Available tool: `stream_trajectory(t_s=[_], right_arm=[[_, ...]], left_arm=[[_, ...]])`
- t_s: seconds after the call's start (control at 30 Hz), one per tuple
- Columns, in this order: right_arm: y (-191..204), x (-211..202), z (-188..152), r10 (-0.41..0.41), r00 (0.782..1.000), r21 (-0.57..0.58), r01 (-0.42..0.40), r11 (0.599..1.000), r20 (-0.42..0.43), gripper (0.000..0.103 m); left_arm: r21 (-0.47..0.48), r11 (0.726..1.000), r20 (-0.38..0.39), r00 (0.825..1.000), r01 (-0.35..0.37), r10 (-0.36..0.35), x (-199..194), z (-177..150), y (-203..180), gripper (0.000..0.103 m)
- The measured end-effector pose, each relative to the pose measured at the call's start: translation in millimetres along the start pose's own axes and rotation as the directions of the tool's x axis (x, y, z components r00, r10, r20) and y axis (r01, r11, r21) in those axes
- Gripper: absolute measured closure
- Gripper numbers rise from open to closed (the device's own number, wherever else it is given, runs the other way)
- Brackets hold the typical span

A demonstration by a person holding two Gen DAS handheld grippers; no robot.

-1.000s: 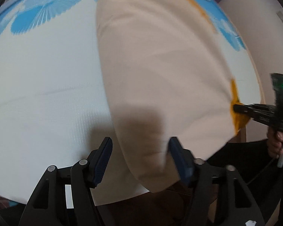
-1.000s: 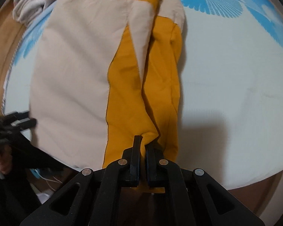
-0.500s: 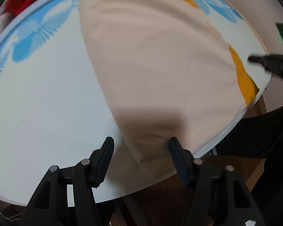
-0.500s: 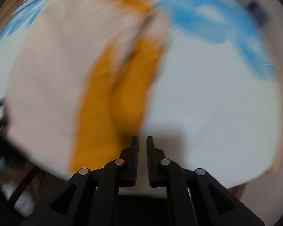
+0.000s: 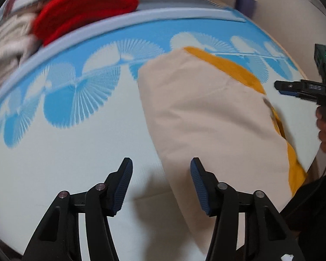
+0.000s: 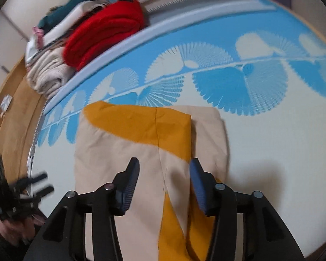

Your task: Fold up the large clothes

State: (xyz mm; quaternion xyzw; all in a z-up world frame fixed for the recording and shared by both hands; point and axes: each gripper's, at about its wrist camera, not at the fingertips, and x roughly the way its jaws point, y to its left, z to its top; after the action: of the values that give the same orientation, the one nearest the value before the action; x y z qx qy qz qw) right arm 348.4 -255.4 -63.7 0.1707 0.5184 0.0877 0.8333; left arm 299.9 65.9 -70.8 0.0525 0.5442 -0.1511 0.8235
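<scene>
Right gripper (image 6: pixel 164 169) hovers parted above folded garment (image 6: pixel 119 163).

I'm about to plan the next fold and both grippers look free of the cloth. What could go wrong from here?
1. The beige and mustard garment reaches the near edge of the bed and seems to hang over it, so it may slide off.
2. Its mustard layers near the right gripper are bunched; a pinch may catch one layer only.
3. The left gripper, open, straddles the garment's edge and could drag the fold askew.
</scene>
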Motion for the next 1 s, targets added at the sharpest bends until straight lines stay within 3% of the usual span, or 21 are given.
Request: stream_trajectory(t_s=[0.2,0.33,0.4,0.43,0.53,0.63,0.77,0.9,0.97,1.0], right_arm=[[-21,69,28,-0.065,0.990,0.121,0.079,0.989,-0.121,0.052],[-30,89,30,-0.070,0.982,0.178,0.101,0.979,-0.177,0.052],[-29,90,31,-0.058,0.983,0.190,0.092,0.978,-0.174,0.066],[-27,88,33,-0.041,0.985,0.191,0.073,0.979,-0.166,0.089],[-24,69,37,-0.033,0.995,0.201,0.052,0.978,-0.095,0.101],[-32,40,43,-0.052,0.998,0.238,0.045,0.970,0.023,0.101],[-51,53,37,-0.214,0.976,0.254,0.218,0.942,-0.045,0.101],[-49,56,37,-0.231,0.971,0.239,0.237,0.942,-0.051,0.099],[-44,49,37,-0.246,0.969,0.220,0.248,0.943,-0.037,0.092],[-42,44,37,-0.254,0.967,0.211,0.254,0.944,-0.029,0.091]], left_arm=[[0.036,0.999,-0.002,1.000,0.005,-0.005,9,7,-16,0.053],[0.032,0.999,-0.016,1.000,0.018,-0.017,15,12,-15,0.053],[0.035,0.999,-0.013,1.000,0.016,-0.016,16,15,-15,0.053],[0.034,0.999,-0.014,1.000,0.019,-0.018,17,15,-15,0.053],[0.023,0.999,-0.022,0.999,0.039,-0.038,18,17,-15,0.053],[0.023,0.997,-0.031,0.997,0.077,-0.077,20,18,-19,0.053],[0.027,0.991,-0.081,0.988,0.134,-0.131,29,14,-25,0.053],[0.024,0.960,-0.191,0.944,0.279,-0.269,43,3,-34,0.053],[0.086,0.961,-0.241,0.942,0.263,-0.236,51,-6,-42,0.054],[0.126,0.968,-0.270,0.947,0.215,-0.175,59,-13,-45,0.050]])
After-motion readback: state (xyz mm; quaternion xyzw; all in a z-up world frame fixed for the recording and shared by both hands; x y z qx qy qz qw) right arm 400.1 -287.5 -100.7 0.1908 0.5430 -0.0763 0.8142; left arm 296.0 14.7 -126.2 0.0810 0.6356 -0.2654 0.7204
